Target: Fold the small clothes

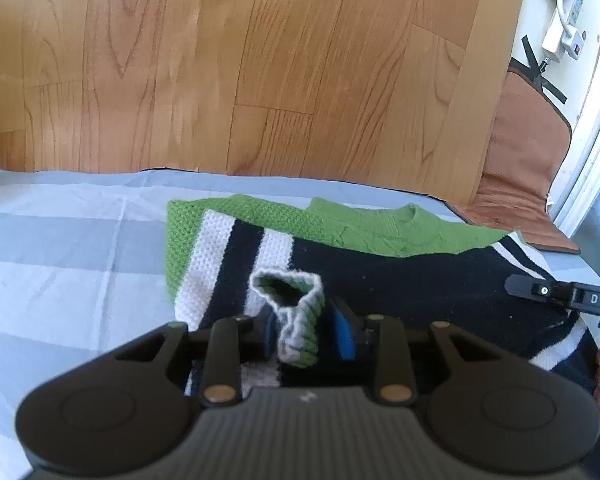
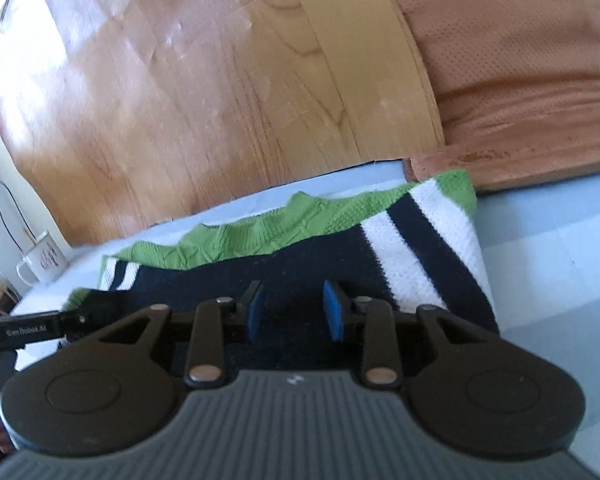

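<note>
A small knitted sweater (image 1: 400, 280), black with white stripes and a green collar and edges, lies on a grey checked cloth (image 1: 60, 260). My left gripper (image 1: 308, 332) is shut on the sweater's green, white-edged cuff (image 1: 296, 312) and holds it raised over the black body. My right gripper (image 2: 296, 312) is open and empty just above the sweater's black middle (image 2: 300, 264). The right gripper's body shows at the right edge of the left wrist view (image 1: 564, 298).
A wooden floor (image 1: 220, 60) lies beyond the cloth. A brown cushion (image 2: 520, 60) sits at the cloth's far right corner. A white mug (image 2: 40, 258) stands at the far left. A wall with plugs and cables (image 1: 564, 20) is at the upper right.
</note>
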The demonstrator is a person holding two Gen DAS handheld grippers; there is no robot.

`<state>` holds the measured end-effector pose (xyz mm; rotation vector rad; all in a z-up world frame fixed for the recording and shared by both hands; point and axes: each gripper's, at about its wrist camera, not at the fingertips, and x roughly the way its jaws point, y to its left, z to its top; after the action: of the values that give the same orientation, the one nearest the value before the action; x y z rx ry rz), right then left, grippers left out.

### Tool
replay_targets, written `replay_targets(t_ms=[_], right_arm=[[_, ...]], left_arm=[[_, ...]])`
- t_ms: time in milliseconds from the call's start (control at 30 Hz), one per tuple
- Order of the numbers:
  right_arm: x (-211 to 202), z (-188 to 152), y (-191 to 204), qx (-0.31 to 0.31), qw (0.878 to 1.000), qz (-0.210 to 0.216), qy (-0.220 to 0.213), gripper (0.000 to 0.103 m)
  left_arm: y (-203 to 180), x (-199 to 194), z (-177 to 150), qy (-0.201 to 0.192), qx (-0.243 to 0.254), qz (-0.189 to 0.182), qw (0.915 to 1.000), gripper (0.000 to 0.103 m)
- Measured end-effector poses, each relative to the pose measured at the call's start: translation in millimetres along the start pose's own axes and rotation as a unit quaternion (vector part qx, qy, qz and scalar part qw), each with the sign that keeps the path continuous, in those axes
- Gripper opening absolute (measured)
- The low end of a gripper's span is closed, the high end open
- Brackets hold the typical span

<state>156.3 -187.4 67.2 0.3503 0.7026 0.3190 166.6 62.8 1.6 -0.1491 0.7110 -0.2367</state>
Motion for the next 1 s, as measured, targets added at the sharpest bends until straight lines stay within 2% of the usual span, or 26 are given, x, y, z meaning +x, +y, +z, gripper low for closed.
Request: replay_targets(t_ms=[100, 200, 267, 333, 400, 533, 567, 667, 733, 767, 800, 900, 1000], right_arm=[[-2, 0, 3, -0.002, 1.0, -0.006, -0.003, 0.035], [3, -1, 3, 0.001, 1.0, -0.008, -0.004, 0.035], [3, -1, 2, 0.002, 1.0, -0.007, -0.004, 0.036], [4, -2, 3, -0.001, 1.0, -0.008, -0.004, 0.036], [5, -2, 3, -0.001, 1.0, -0.008, -0.004, 0.037], [5, -2, 3, -0.001, 1.0, -0.005, -0.004, 0.039], [6, -2, 3, -0.003, 1.0, -0.004, -0.004, 0.04], [6, -2, 3, -0.005, 1.0, -0.004, -0.003, 0.041], [6, -2, 3, -0.005, 1.0, -0.003, -0.003, 0.041], [6, -2, 3, -0.005, 1.0, -0.003, -0.003, 0.041], [6, -2, 3, -0.005, 1.0, -0.003, -0.003, 0.041], [6, -1, 3, -0.005, 1.0, -0.003, -0.003, 0.041], [7, -1, 3, -0.005, 1.0, -0.003, -0.003, 0.041]], left_arm=[[3, -5, 2, -0.004, -0.009, 0.011, 0.9999, 0.032], [5, -13, 5, -0.021, -0.015, 0.057, 0.998, 0.036], [10, -19, 7, -0.035, -0.028, 0.063, 0.997, 0.036], [17, -27, 10, -0.054, -0.06, 0.037, 0.9961, 0.036], [20, -37, 10, -0.079, -0.084, -0.006, 0.9933, 0.037], [14, -43, 8, -0.101, -0.076, -0.081, 0.9887, 0.038], [9, -41, 7, -0.097, -0.064, -0.096, 0.9885, 0.039], [-6, -31, 3, -0.076, -0.04, -0.108, 0.9905, 0.039], [-9, -18, 2, -0.047, -0.036, -0.093, 0.9939, 0.039], [-8, -9, 2, -0.026, -0.04, -0.074, 0.9961, 0.039], [-4, -1, 1, -0.007, -0.044, -0.056, 0.9975, 0.033], [8, 2, 1, 0.003, -0.063, -0.059, 0.9962, 0.028], [4, 2, 0, 0.001, -0.047, -0.048, 0.9977, 0.027]])
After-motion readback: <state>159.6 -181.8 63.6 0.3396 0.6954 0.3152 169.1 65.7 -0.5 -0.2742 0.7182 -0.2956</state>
